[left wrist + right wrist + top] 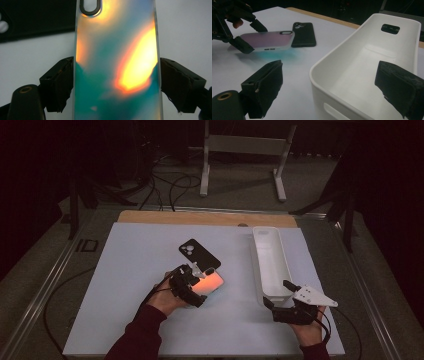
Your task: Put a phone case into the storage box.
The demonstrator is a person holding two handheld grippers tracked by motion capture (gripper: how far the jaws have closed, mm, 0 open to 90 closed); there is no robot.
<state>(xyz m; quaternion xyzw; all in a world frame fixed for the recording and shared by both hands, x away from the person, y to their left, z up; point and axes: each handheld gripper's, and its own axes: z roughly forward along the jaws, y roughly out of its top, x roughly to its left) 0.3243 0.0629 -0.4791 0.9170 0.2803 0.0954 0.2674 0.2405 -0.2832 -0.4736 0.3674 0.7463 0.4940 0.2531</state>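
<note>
Iridescent phone case (209,283) sits mid-frame, clamped edgewise in our left tongs (196,281) above the desk (125,270). Our right tongs (281,301) gape unladen beside the white bin (270,265). We judge the slick edges could slip.

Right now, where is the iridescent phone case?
In the high view the iridescent phone case is left of centre, clamped by the left hand-held gripper, just in front of the black phone case.
</note>
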